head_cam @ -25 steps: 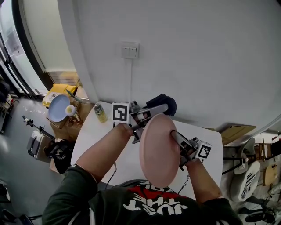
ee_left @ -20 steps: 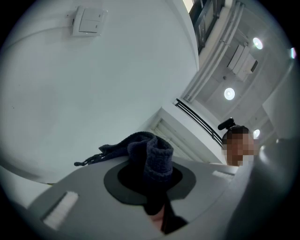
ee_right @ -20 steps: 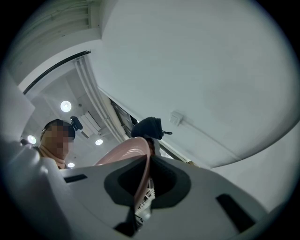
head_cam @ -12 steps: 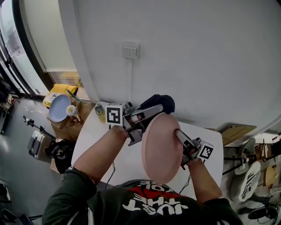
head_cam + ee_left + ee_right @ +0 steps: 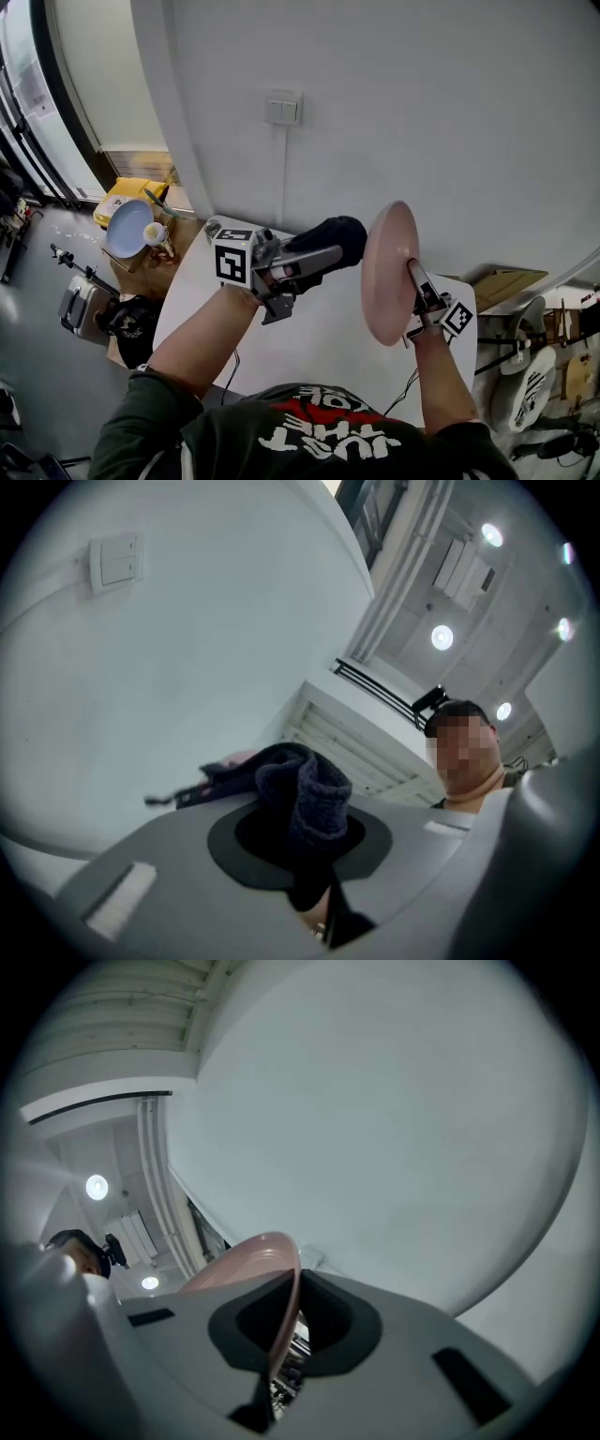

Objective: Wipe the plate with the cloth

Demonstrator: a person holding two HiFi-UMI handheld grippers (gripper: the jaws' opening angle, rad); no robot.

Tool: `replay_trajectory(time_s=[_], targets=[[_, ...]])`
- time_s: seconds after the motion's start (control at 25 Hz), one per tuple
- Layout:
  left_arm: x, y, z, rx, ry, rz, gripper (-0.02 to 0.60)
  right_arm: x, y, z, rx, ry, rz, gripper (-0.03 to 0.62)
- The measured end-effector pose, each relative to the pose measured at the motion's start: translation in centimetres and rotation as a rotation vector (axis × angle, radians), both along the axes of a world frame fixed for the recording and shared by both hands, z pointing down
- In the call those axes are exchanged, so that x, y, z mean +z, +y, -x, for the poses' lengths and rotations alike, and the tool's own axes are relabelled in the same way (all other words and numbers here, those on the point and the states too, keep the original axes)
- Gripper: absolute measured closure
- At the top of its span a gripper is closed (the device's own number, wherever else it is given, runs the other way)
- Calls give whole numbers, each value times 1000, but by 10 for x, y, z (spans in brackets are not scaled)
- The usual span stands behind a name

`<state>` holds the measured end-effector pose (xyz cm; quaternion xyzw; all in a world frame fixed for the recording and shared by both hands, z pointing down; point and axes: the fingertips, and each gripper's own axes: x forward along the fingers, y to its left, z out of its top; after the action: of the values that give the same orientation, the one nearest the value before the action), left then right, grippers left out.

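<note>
A pink plate is held on edge above the white table, its rim pinched in my right gripper, which is shut on it. The same plate rises from between the jaws in the right gripper view. My left gripper is shut on a bunched dark cloth, held just left of the plate with a small gap between them. In the left gripper view the cloth bulges out of the jaws, and a sliver of the pink plate shows behind it.
A white wall with a light switch stands right behind the table. To the left, off the table, a pale blue bowl and a yellow box sit on a brown box. Bags and gear lie on the floor at far left.
The plate has swung from flat-on to edge-on and moved right and up with the right gripper. The left gripper and cloth have come off the plate and shifted slightly left and down.
</note>
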<state>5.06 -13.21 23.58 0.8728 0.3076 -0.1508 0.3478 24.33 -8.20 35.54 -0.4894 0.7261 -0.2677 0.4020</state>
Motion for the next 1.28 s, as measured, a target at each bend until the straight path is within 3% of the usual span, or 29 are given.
replay_trajectory(time_s=[0.12,0.32,0.44,0.64,1.04,1.28], targets=[[10,17,-5,20,-24,-6,534,-15,-5,-14,44,60,-6,580],[1,-20,-1,-135,-12,68,534,-25,3,6,-47,114,-15,581],[-16,-34,9,-181,14,42,534,-16,-4,26,-85,154,19,580],[-10,-11,3,-142,-19,3,534,-7,-9,-6,44,122,64,580],[42,45,-21,-34,-143,70,534,-13,-17,-53,350,101,147,580],[66,78,-40,30,-226,66,533,-24,-24,-57,403,65,142,581]])
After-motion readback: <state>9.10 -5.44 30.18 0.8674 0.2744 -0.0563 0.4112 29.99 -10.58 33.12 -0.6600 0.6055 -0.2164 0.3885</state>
